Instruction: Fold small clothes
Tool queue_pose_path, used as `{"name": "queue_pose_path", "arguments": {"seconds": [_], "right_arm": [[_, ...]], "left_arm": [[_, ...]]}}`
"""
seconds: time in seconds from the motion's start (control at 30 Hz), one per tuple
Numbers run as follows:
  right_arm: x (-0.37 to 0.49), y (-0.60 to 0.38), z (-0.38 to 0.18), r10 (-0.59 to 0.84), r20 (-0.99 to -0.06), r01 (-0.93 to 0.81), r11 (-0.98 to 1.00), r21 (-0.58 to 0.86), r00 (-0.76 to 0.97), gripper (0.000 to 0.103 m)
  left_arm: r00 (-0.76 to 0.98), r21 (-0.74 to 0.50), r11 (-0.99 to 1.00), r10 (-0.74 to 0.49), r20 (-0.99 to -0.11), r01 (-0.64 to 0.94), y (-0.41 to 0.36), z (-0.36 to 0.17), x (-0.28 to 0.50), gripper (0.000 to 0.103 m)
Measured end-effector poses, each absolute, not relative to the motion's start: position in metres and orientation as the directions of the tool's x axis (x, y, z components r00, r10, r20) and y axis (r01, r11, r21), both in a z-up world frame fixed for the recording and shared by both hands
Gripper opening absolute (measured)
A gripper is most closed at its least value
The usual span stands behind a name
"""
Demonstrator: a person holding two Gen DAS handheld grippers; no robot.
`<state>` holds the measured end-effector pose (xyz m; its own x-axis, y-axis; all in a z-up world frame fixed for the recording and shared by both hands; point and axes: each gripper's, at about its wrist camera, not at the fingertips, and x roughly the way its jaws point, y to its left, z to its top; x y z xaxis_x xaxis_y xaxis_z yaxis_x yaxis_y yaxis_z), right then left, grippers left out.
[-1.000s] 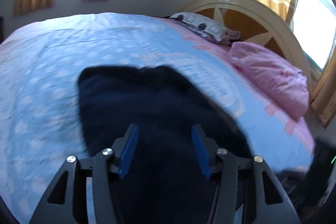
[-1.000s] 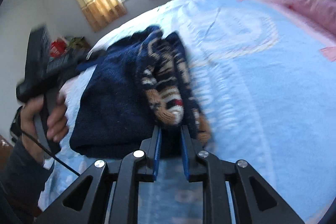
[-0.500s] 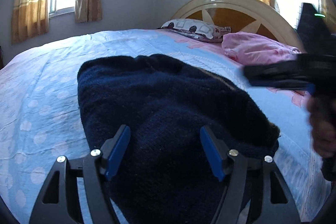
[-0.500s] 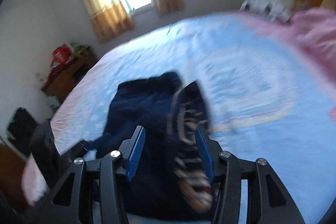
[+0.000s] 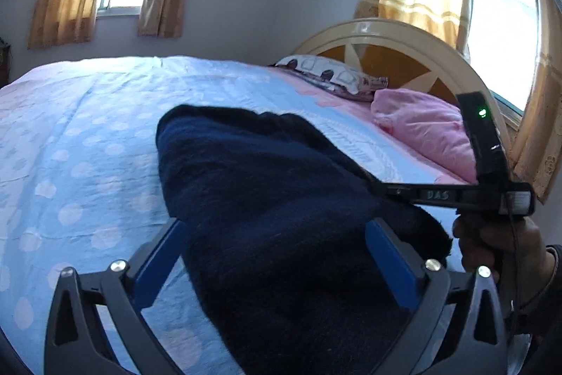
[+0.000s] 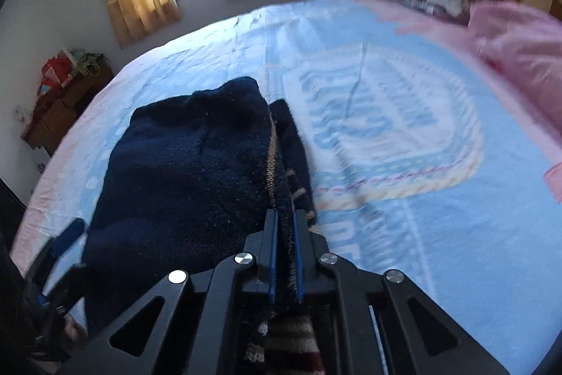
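Observation:
A dark navy knitted sweater (image 5: 267, 199) lies folded on the light blue bedspread (image 5: 87, 136). My left gripper (image 5: 277, 234) is open wide, its blue pads either side of the sweater's near end. In the right wrist view the sweater (image 6: 189, 164) shows a tan-striped edge running toward me. My right gripper (image 6: 284, 227) is shut on that striped edge of the sweater, at its near right side. The right gripper also shows in the left wrist view (image 5: 456, 192), reaching into the sweater's right side.
A pink pillow (image 5: 421, 129) and a patterned pillow (image 5: 333, 76) lie by the cream headboard (image 5: 404, 37). A wooden cabinet with clutter (image 6: 63, 94) stands left of the bed. Curtained windows are behind.
My right gripper has closed from open onto the sweater's striped edge. My left gripper has opened wider around the sweater's near end.

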<state>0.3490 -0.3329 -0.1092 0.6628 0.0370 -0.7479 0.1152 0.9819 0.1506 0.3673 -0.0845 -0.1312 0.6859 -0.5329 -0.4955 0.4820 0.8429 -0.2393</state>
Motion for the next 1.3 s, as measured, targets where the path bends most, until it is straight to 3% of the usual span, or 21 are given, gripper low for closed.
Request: {"name": "queue_pose_path", "arguments": {"seconds": [0.23,0.27,0.33,0.37,0.43,0.5,0.57,0.73,0.87,1.03,1.13,1.3], "right_arm": [[0.366,-0.337,-0.108,0.051,-0.811,0.09,0.988,0.127,0.582,0.008],[0.363,-0.338,-0.104,0.041,-0.809,0.087,0.99,0.113,0.587,0.018],[0.347,-0.341,-0.084,0.009,-0.767,0.103,0.99,0.097,0.641,0.027],[0.337,-0.341,-0.072,0.019,-0.73,0.096,0.989,0.115,0.684,0.027],[0.318,-0.334,-0.053,0.103,-0.648,0.027,0.982,0.187,0.754,0.028],[0.313,-0.317,-0.048,0.208,-0.626,-0.08,0.971,0.226,0.752,0.029],[0.314,-0.299,-0.057,0.279,-0.648,-0.17,0.959,0.228,0.709,0.03],[0.321,-0.302,-0.11,0.107,-0.779,-0.055,0.994,0.093,0.618,0.03],[0.317,-0.317,-0.118,0.183,-0.78,-0.101,0.983,0.153,0.599,0.03],[0.339,-0.315,-0.078,0.208,-0.751,-0.135,0.978,0.158,0.627,0.032],[0.381,-0.311,-0.061,0.215,-0.728,-0.139,0.977,0.164,0.651,0.04],[0.456,-0.305,-0.082,0.23,-0.78,-0.123,0.973,0.196,0.582,0.04]], "left_arm": [[0.667,-0.194,0.873,-0.47,-0.578,0.447,-0.096,-0.141,0.375,0.103],[0.657,-0.193,0.875,-0.464,-0.594,0.444,-0.097,-0.143,0.377,0.103],[0.651,-0.189,0.878,-0.456,-0.606,0.439,-0.097,-0.145,0.378,0.103],[0.656,-0.194,0.877,-0.461,-0.597,0.44,-0.096,-0.144,0.376,0.103],[0.672,-0.23,0.86,-0.501,-0.545,0.455,-0.085,-0.14,0.368,0.103],[0.708,-0.261,0.864,-0.503,-0.496,0.431,-0.074,-0.136,0.366,0.103],[0.727,-0.288,0.881,-0.472,-0.498,0.375,-0.066,-0.137,0.373,0.103],[0.695,-0.324,0.911,-0.406,-0.594,0.255,-0.06,-0.151,0.392,0.103],[0.666,-0.292,0.923,-0.383,-0.64,0.249,-0.071,-0.156,0.396,0.103],[0.662,-0.306,0.922,-0.384,-0.644,0.237,-0.068,-0.159,0.394,0.103],[0.659,-0.312,0.921,-0.387,-0.645,0.235,-0.067,-0.16,0.395,0.103],[0.651,-0.326,0.916,-0.398,-0.647,0.235,-0.066,-0.16,0.397,0.103]]}}
